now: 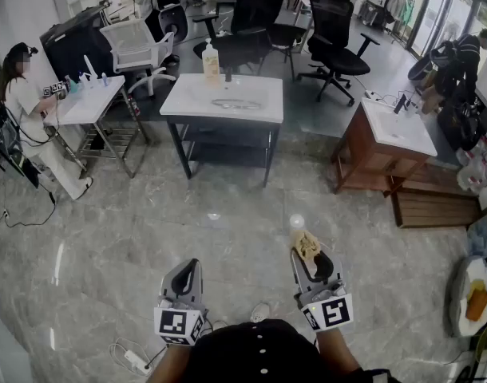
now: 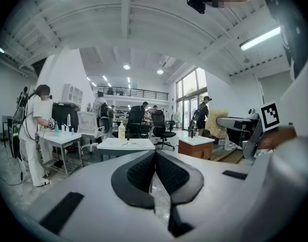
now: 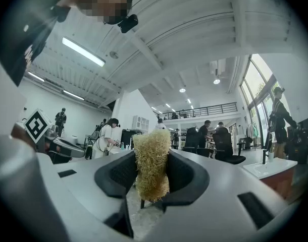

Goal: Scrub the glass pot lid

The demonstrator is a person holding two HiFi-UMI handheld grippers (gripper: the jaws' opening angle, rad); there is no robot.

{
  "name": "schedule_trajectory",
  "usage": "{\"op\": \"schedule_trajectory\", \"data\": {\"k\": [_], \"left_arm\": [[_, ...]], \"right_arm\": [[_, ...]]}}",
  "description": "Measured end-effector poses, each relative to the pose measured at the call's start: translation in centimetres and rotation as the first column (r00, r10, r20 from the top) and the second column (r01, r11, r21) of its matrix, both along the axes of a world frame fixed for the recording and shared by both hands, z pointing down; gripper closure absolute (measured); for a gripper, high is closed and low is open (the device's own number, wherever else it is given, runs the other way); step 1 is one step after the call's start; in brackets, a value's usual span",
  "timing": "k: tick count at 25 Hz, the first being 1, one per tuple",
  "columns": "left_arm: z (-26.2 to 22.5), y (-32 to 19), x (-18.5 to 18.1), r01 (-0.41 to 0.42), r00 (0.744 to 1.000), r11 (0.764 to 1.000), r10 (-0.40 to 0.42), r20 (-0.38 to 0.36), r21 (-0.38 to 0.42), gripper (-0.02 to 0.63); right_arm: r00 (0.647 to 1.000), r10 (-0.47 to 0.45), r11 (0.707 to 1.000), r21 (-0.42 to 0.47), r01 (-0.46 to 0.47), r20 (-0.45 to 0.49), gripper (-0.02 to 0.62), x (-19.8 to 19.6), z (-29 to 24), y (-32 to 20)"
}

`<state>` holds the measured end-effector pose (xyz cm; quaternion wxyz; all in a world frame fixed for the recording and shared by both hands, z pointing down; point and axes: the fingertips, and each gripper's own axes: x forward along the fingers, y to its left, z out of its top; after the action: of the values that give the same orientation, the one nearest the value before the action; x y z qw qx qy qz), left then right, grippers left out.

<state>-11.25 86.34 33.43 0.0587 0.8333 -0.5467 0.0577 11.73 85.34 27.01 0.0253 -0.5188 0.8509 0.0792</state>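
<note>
Glass pot lid is not yet reached by either tool, so the scene is taken from the person outward.

Nearest, the left tongs are held roughly level over the pale polished marble floor. They are pressed together with nothing between them, most likely kept free so that the lid can be steadied once it is within reach. Just beside them, the right tongs are pinched on a yellowish, coarse fibrous scrubbing pad. The pad is gripped at its middle and stands upright past the tips. This hold is judged to leave the outer end free as a working face.

Further off, a white rectangular tabletop on dark legs is seen straight ahead, well apart from both tongs. A pale yellow pump bottle is stood upright near its far edge, presumably soap set within easy reach. What appears to be the lid is laid flat near the middle of that tabletop, just in front of the bottle. It is faint and small in both views, so its knob and rim cannot be made out.
</note>
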Motion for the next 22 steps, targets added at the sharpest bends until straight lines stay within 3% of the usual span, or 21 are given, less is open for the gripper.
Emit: {"op": "schedule_trajectory", "data": {"k": [15,22], "left_arm": [[0.6,-2.1,4.3,0.043,0.999,0.999,-0.043,-0.022,-0.010,0.580],[0.6,-3.7,6.5,0.098,0.992,0.995,-0.099,-0.084,-0.015,0.580]], "right_arm": [[0.999,-0.039,0.999,0.005,0.039,0.015,0.431,3.8,0.4,-2.3],[0.996,-0.073,0.997,0.036,0.071,0.058,0.431,6.0,-0.1,-3.4]]}}
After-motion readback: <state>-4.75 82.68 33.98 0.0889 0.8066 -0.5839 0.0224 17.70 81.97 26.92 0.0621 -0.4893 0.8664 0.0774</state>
